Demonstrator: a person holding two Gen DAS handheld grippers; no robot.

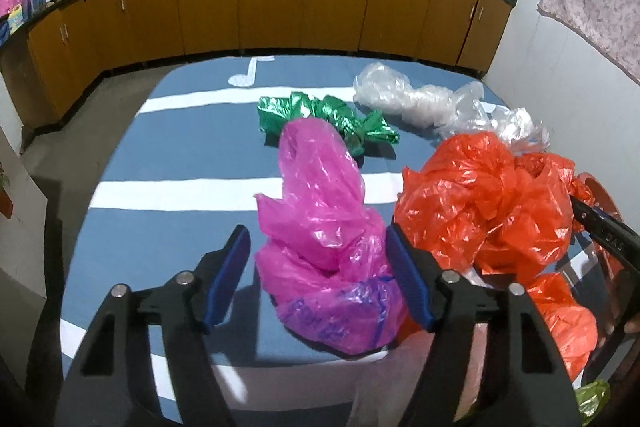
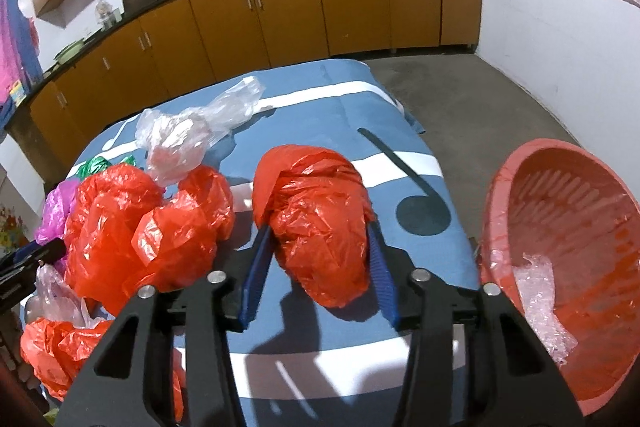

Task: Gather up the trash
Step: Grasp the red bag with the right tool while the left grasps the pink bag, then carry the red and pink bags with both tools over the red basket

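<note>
My right tongs (image 2: 318, 259) straddle a crumpled red bag (image 2: 316, 223) on the blue striped surface (image 2: 344, 115), both pads touching its sides. My left tongs (image 1: 320, 279) stand half open around a pink bag (image 1: 320, 223), left pad clear of it. A red basket (image 2: 560, 227) sits just right, clear plastic inside.

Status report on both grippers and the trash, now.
Left gripper open astride pink bag. Right gripper closing on red bag. Basket at right, nothing blocking.
</note>
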